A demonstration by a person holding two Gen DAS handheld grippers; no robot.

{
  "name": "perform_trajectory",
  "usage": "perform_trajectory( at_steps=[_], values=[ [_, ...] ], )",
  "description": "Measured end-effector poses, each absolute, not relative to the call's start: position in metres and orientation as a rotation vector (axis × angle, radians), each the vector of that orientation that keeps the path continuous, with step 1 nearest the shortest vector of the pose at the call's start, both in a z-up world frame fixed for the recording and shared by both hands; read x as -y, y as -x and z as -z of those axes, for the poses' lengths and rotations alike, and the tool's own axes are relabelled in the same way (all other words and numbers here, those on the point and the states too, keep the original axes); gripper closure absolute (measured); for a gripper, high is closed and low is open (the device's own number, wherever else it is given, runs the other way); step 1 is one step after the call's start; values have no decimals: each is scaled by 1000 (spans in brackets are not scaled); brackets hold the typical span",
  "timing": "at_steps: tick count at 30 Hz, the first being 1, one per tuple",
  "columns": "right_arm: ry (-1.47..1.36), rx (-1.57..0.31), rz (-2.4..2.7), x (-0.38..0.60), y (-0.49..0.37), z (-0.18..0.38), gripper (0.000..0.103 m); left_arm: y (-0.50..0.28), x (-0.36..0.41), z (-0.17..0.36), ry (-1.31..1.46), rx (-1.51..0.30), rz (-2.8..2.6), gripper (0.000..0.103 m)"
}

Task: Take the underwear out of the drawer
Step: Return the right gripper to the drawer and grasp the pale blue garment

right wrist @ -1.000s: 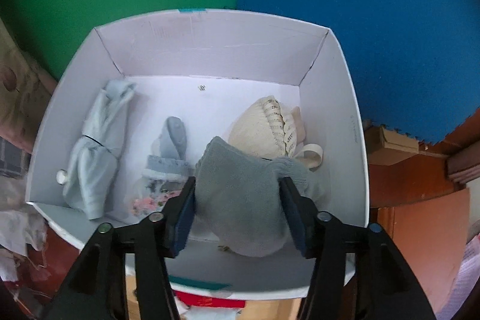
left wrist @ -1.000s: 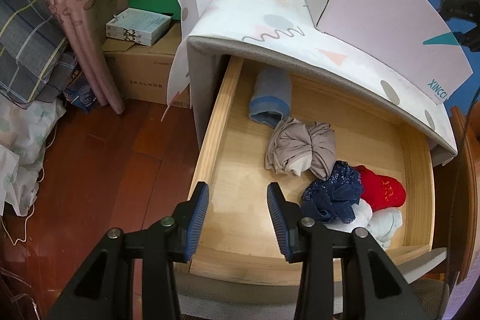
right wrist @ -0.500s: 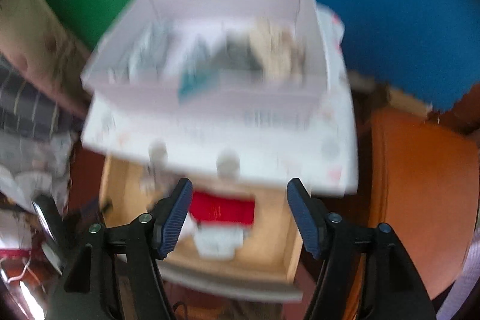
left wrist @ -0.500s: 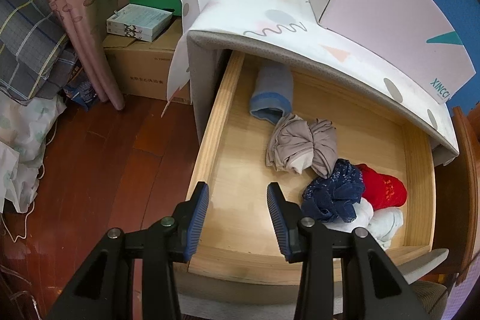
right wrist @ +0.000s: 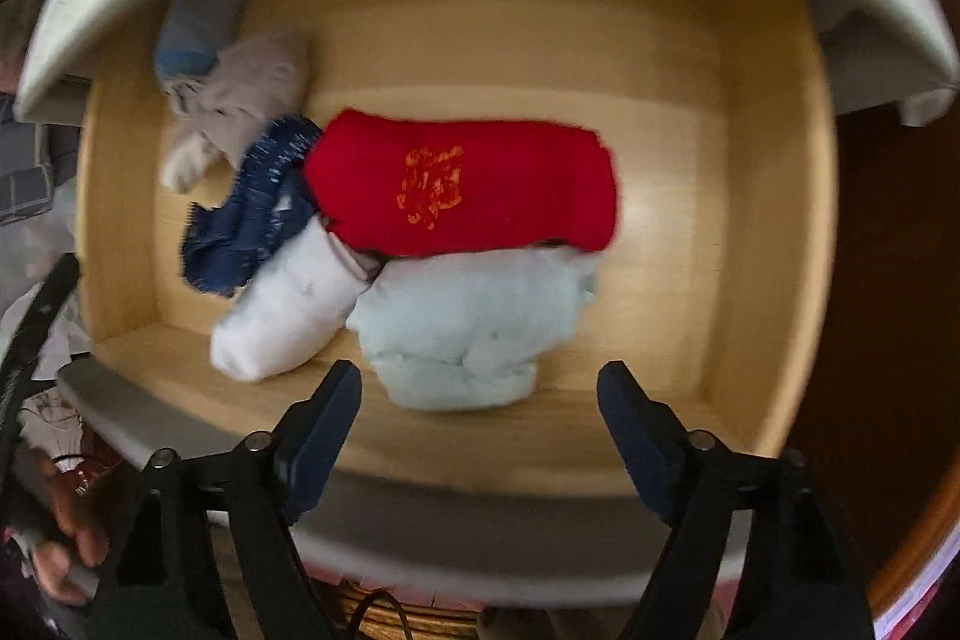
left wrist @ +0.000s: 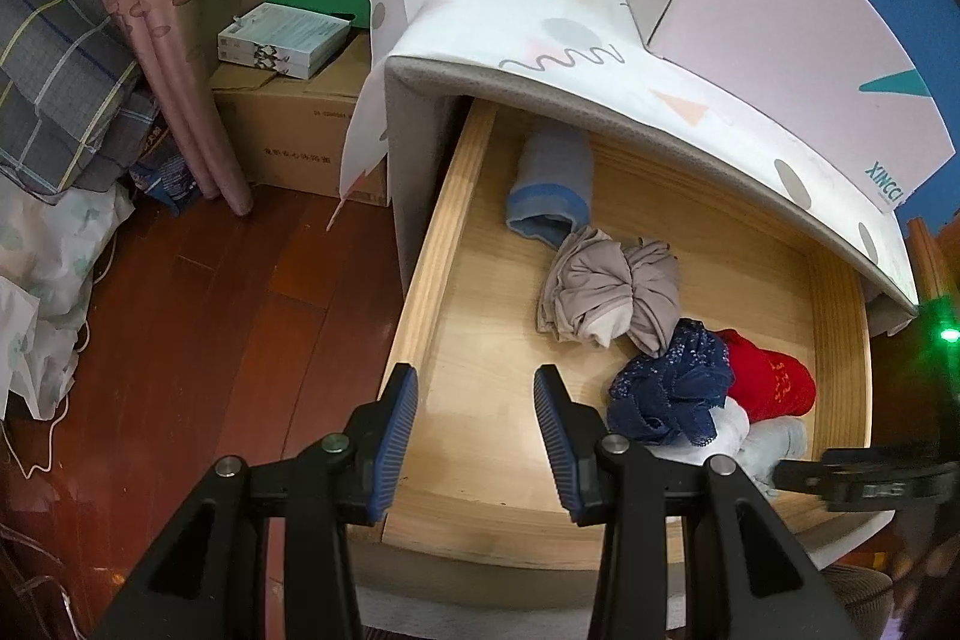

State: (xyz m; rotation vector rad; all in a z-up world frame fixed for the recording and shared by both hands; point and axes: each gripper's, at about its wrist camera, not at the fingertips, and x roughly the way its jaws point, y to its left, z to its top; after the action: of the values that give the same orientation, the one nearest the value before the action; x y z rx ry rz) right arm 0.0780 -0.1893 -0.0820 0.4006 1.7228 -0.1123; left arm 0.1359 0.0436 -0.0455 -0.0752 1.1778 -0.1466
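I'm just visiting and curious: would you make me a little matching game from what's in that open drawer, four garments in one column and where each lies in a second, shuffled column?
Garments:
1. red piece with gold print
2. dark blue lacy piece
3. grey roll with blue band
4. pale blue bundle

Places:
A. at the back of the drawer, near its left wall
B. at the front of the drawer, just ahead of the open right gripper
C. in the middle, behind the pale blue bundle
D. against the red piece's left side

Pairs: 1-C, 2-D, 3-A, 4-B
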Motion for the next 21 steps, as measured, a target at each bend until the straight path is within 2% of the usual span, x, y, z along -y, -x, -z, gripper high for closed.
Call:
perform_trajectory(
  at_steps=[11,21],
  values=[
    [-305,-1755,164,177,-92,121,17,-137,-42,47,75,-1185,154,62],
    [-153,-1751,194,201,-99,122,26,-137,-41,47,70,-1190,156,62]
  ],
)
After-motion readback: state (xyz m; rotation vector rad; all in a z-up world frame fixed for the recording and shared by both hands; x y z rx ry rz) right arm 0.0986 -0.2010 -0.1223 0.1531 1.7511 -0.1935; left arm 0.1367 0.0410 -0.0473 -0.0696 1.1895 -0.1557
